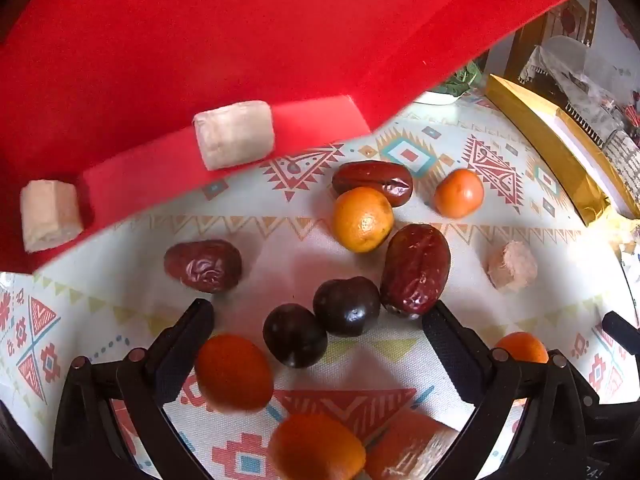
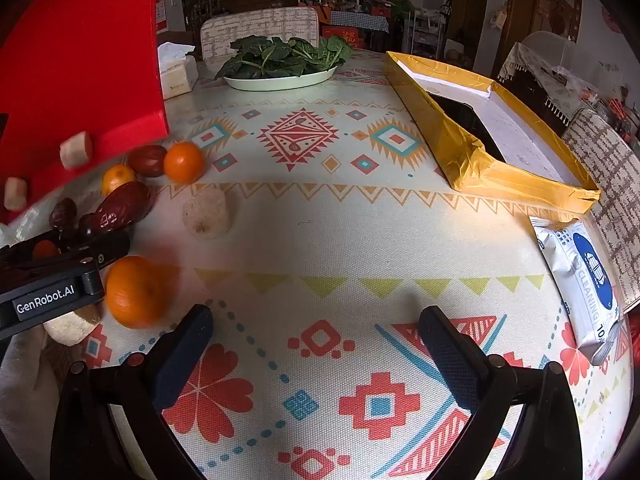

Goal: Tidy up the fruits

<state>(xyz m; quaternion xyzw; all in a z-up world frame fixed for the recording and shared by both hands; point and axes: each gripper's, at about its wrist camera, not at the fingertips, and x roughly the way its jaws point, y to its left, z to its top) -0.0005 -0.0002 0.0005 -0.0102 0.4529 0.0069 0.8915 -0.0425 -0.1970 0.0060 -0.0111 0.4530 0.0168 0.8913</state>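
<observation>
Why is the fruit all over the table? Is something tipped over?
Yes. The red box is tilted up, two pale chunks sliding on its flap, and oranges, dates and dark plums lie scattered loose on the tablecloth.

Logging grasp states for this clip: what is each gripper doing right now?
Left gripper: open, holding nothing; the fruits lie loose on the table.
Right gripper: open, holding nothing, over bare tablecloth.
</observation>
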